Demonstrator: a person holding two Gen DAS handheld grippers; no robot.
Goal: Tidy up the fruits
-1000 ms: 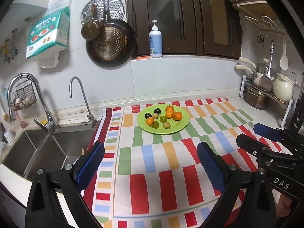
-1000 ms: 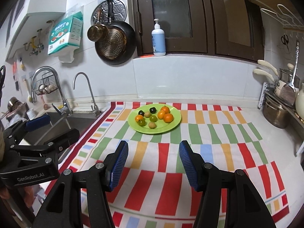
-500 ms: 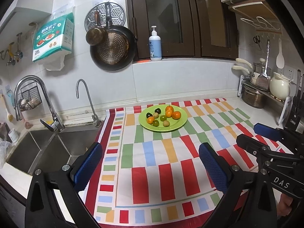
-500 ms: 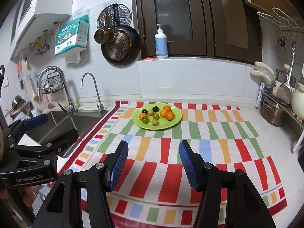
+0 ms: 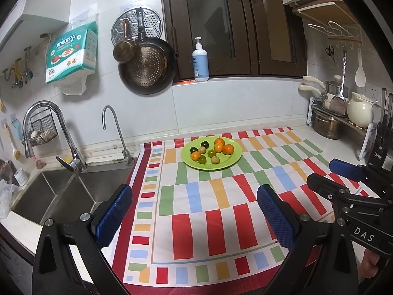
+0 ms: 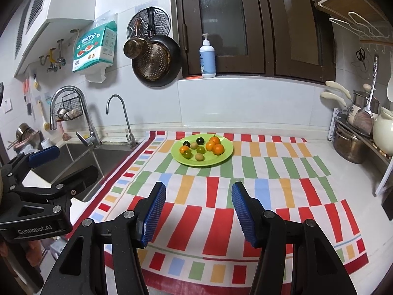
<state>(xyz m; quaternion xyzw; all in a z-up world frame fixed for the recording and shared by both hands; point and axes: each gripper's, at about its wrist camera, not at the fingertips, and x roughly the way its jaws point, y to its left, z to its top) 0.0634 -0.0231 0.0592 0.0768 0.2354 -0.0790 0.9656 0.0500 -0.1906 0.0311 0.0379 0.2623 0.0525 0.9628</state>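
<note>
A green plate (image 5: 233,158) (image 6: 226,156) sits at the far side of a striped cloth and holds several small fruits: oranges (image 5: 228,149) (image 6: 218,149), dark ones (image 5: 204,144) (image 6: 199,140), green ones (image 5: 211,153) and tan ones (image 5: 215,159). My left gripper (image 5: 194,211) hangs open over the cloth's near left part, well short of the plate, nothing between its blue pads. Beside it to the right, my right gripper (image 6: 198,211) is open too, with empty jaws, and points at the plate from the near edge.
A steel sink (image 5: 61,191) with two taps (image 5: 115,132) lies left of the cloth (image 5: 221,196). Pots and a cream jug (image 5: 359,113) stand on a rack at the right. A pan (image 5: 147,66) hangs on the wall; a pump bottle (image 5: 200,61) stands on the sill.
Both grippers have drawn back from the plate toward the counter's near edge; the plate looks smaller and the cloth's front border has come into view. Jaws unchanged.
</note>
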